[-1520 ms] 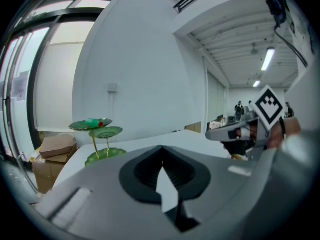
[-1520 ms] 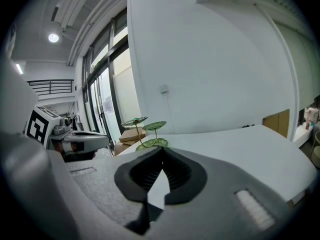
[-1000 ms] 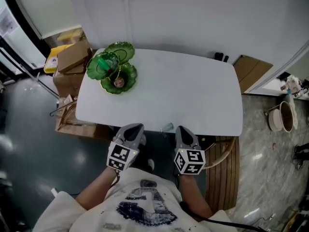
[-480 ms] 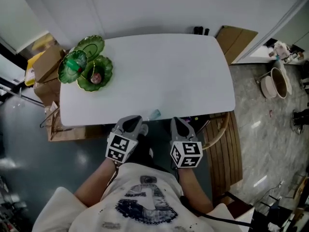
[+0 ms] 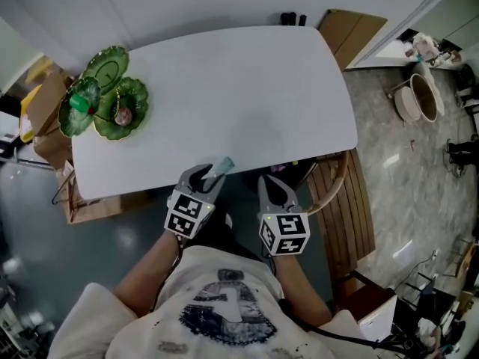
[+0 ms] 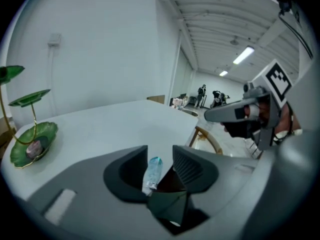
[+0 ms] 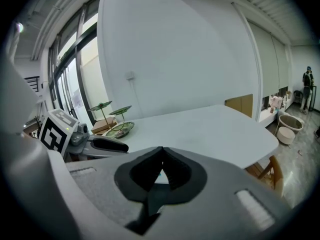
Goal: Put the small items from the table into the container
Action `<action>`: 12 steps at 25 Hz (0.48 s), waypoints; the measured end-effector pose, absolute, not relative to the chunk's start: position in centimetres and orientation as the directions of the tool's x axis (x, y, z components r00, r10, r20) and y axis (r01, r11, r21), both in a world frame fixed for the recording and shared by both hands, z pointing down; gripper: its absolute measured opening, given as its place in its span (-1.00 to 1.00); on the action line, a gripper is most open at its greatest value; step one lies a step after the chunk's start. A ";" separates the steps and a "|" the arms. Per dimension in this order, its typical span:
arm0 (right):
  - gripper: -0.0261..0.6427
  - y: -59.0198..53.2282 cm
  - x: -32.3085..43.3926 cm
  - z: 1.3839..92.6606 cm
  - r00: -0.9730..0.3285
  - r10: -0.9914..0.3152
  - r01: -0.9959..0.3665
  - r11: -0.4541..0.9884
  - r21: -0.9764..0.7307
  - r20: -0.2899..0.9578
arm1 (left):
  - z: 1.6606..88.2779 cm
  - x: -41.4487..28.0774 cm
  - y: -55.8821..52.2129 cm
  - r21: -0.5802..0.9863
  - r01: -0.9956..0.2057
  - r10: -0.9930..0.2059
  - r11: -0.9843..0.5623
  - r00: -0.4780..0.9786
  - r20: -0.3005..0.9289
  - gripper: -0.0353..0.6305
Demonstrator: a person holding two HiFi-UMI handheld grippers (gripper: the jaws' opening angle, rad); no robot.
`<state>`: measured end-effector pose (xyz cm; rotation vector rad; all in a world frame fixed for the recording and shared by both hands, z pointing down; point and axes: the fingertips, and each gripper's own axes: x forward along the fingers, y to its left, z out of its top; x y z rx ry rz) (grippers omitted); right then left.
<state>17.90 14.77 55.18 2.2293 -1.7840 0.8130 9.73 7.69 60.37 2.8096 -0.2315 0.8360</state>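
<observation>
At the far left corner of the bench (image 5: 247,88) stands a green dish stand (image 5: 105,99) with leaf-shaped dishes. It is probably the container the task means. One small roundish thing lies in its lowest dish, but I cannot tell what it is.

The step in hand seems to be the pick-up of the first item. A small bottle (image 5: 222,166), clear with a bluish end, lies at the near edge of the bench, well apart from the stand. The left tool (image 5: 206,174) is at this edge. Its jaws are opening, and in the left gripper view the small bottle (image 6: 152,171) stands between them, close to the left jaw and with a gap to the right one, so it is not clamped.

The next move, as I judge it, calls for closing the jaws on the bottle and carrying it across the bench to the far left corner.

The left tool points forward and somewhat down, held low before the person's body. The right tool (image 5: 271,185) is just beside it, off the near edge and over the floor. It points the same way, with its jaws together and nothing between them.
</observation>
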 end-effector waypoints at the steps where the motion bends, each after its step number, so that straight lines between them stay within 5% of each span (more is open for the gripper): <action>1: -0.92 14.8 17.9 55.5 0.134 -0.845 -0.942 -0.270 -0.197 0.517 | 61.0 9.9 7.7 0.151 -0.206 -0.087 -0.967 0.822 0.563 -0.51; 12: -0.92 14.4 19.6 58.2 0.140 -0.802 -0.929 -0.309 -0.203 0.581 | 66.1 12.1 8.5 0.250 -0.184 0.022 -0.951 0.763 0.646 0.00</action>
